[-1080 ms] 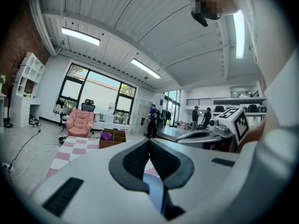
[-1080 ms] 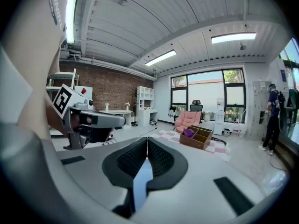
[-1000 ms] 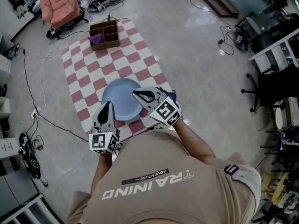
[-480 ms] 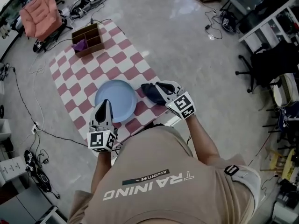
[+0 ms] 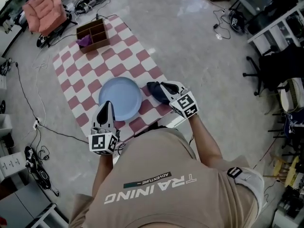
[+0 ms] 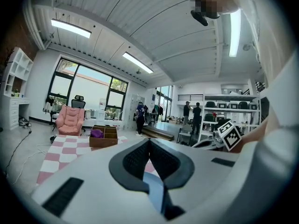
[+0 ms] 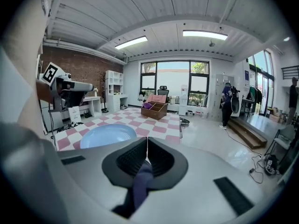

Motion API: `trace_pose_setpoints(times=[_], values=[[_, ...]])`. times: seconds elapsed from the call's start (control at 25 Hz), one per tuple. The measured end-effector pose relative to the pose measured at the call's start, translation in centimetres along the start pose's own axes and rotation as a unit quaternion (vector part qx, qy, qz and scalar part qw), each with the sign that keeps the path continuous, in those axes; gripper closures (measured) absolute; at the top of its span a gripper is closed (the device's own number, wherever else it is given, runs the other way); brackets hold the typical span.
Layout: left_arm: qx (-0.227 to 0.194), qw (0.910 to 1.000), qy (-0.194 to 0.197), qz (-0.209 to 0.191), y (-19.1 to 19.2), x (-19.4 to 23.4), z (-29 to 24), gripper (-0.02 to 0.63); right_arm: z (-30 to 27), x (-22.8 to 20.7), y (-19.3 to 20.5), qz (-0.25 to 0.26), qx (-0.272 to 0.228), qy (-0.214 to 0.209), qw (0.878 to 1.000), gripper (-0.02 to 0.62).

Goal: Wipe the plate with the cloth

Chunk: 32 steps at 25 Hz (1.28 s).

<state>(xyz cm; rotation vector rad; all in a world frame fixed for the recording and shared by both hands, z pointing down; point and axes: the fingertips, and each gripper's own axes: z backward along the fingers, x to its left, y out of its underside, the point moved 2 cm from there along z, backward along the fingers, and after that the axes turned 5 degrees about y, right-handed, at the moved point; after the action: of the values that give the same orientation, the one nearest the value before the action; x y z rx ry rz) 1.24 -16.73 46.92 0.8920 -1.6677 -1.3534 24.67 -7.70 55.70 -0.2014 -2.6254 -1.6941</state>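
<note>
A light blue plate (image 5: pixel 119 98) lies on the red-and-white checked mat (image 5: pixel 118 63). My left gripper (image 5: pixel 107 106) is at the plate's near left rim, and in the left gripper view its jaws (image 6: pixel 149 141) are shut with a strip of the blue plate (image 6: pixel 154 190) between them. My right gripper (image 5: pixel 163 90) is just right of the plate, shut on a dark navy cloth (image 5: pixel 155 91). In the right gripper view the cloth (image 7: pixel 142 181) hangs below the closed jaws (image 7: pixel 147 141), with the plate (image 7: pixel 107 135) ahead to the left.
A brown compartment box (image 5: pixel 93 33) with something purple inside stands at the mat's far end. A pink chair (image 5: pixel 45 8) and cables (image 5: pixel 33 113) lie on the floor to the left. Desks and office chairs (image 5: pixel 275 65) stand at the right. People (image 6: pixel 191 115) are standing far off.
My right gripper has carried the cloth rightward off the plate's right edge and lower, beside the plate. The left gripper stays at the plate's rim.
</note>
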Motion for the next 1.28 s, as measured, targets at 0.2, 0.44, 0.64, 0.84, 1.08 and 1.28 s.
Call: trace_pose_setpoints(times=[0.2, 0.44, 0.64, 0.84, 1.08, 1.28], values=[[0.001, 0.9998, -0.018, 0.004, 0.3, 0.3, 0.9, 0.594, -0.7, -0.4, 1.9, 0.0, 0.022, -0.006, 1.0, 0.572], [-0.005, 0.9992, -0.039, 0.004, 0.2, 0.9, 1.7, 0.594, -1.3, -0.2, 3.4, -0.004, 0.047, -0.029, 0.998, 0.321], [-0.012, 0.9987, -0.049, 0.003, -0.2, 0.9, 2.0, 0.594, -2.1, -0.4, 5.1, -0.005, 0.073, -0.038, 0.997, 0.321], [-0.013, 0.9973, -0.072, 0.006, 0.1, 1.5, 3.4, 0.594, -4.0, 0.5, 11.6, 0.0, 0.17, -0.051, 0.984, 0.322], [-0.015, 0.9955, -0.093, 0.008, 0.3, 2.1, 4.8, 0.594, -4.3, 1.0, 14.2, -0.013, 0.205, -0.056, 0.977, 0.367], [-0.019, 0.9962, -0.084, 0.008, -0.1, 1.7, 4.6, 0.594, -4.4, 1.0, 14.2, -0.009, 0.21, -0.059, 0.976, 0.37]])
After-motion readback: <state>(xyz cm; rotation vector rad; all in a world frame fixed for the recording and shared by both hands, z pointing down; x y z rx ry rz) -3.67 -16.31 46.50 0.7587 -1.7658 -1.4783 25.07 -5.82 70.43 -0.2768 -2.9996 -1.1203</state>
